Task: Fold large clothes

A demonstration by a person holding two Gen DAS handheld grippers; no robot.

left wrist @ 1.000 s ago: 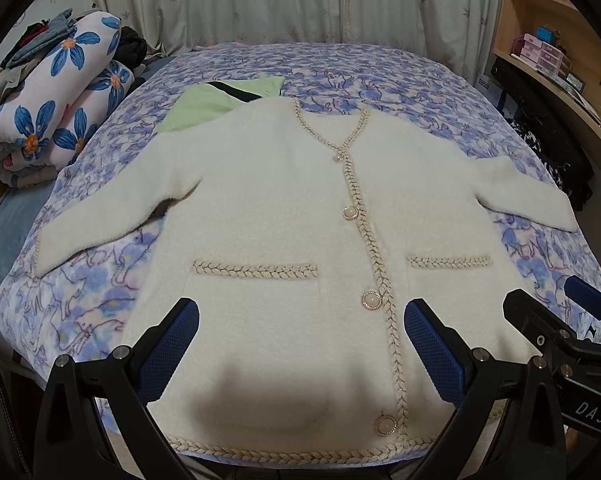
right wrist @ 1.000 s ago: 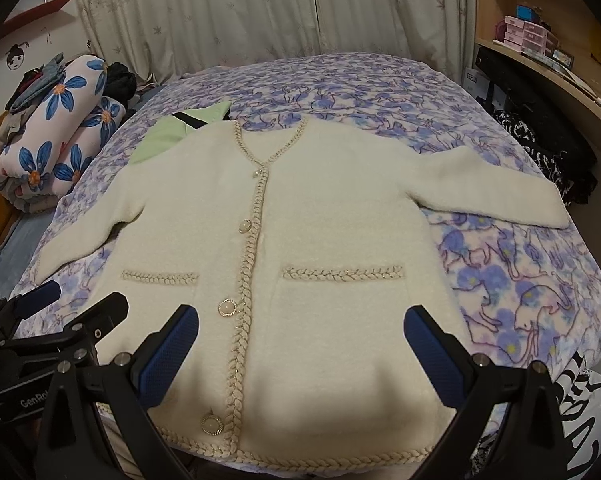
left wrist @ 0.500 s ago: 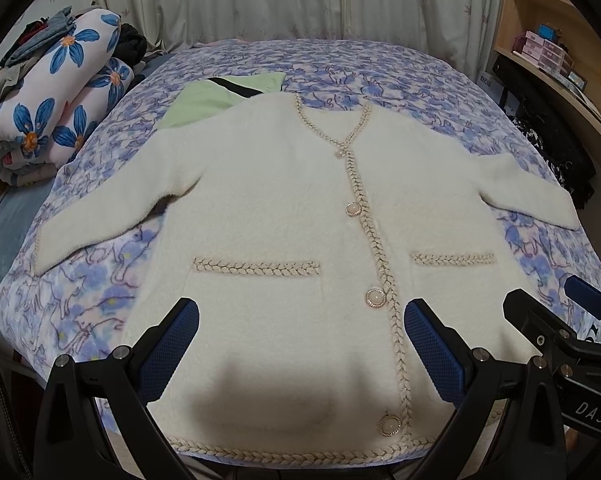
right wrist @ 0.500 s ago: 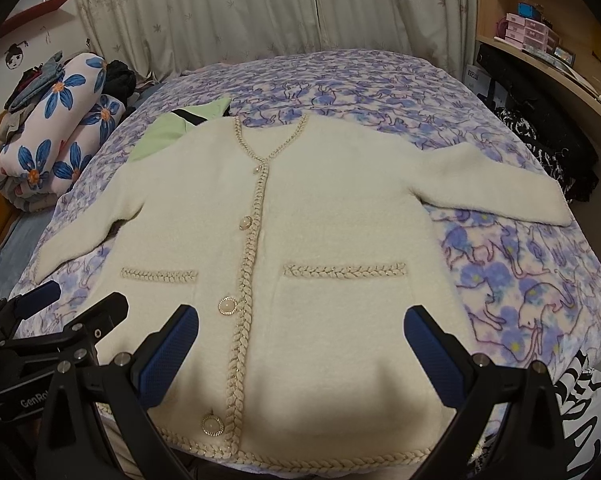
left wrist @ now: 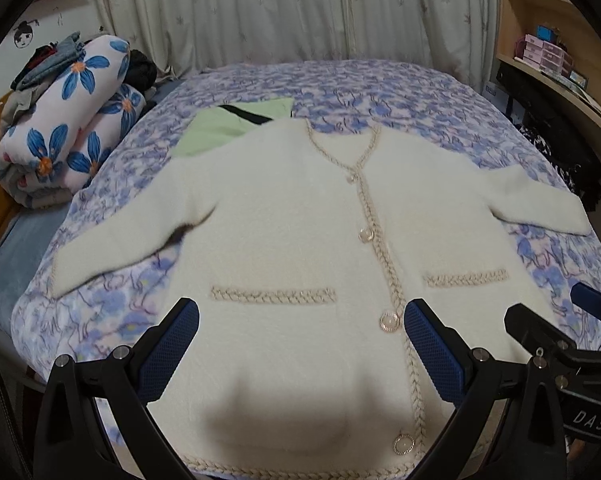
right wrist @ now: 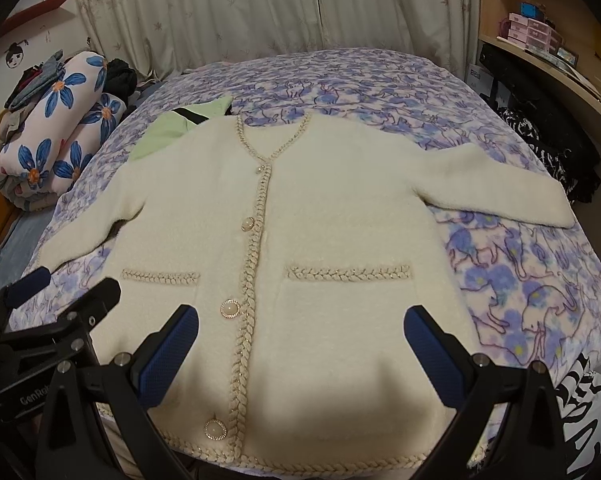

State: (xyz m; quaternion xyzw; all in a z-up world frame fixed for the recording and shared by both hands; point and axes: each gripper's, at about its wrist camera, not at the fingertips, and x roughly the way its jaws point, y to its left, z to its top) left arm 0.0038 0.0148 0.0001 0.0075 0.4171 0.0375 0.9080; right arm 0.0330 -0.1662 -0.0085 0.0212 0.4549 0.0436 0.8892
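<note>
Cardigan: A cream, fluffy cardigan [left wrist: 300, 216] lay face up and buttoned near the foot of a bed, its hem closest to the cameras. It looked spread flat so that folding could start from a tidy shape; no fold showed yet.
Sleeves: The left sleeve [left wrist: 112, 240] and the right sleeve [right wrist: 496, 188] stretched outward to each side, resting on the bedspread, probably laid out so each could be turned inward over the body.
Trim: A braided band [right wrist: 244, 304] ran down the front past round buttons, and braided pocket edges crossed each side; this gave a centre line to fold toward.
Left gripper: The left gripper [left wrist: 300, 344] hovered above the hem on the left half, its blue-padded fingers [left wrist: 168, 344] spread wide and grasping nothing.
Right gripper: The right gripper [right wrist: 300, 344] hovered above the hem on the right half, likewise spread wide with nothing between its fingers [right wrist: 432, 348]. Both seemed poised side by side to begin.
Bed: The bedspread [right wrist: 532, 288], printed in blue and lilac, served as the folding surface.
Green garment: A pale green garment [left wrist: 228, 128] lay partly under the cardigan's left shoulder.
Surroundings: A rolled floral quilt [left wrist: 64, 128] sat left of the bed, curtains [left wrist: 300, 12] hung behind, and wooden shelves [right wrist: 540, 40] stood on the right.
</note>
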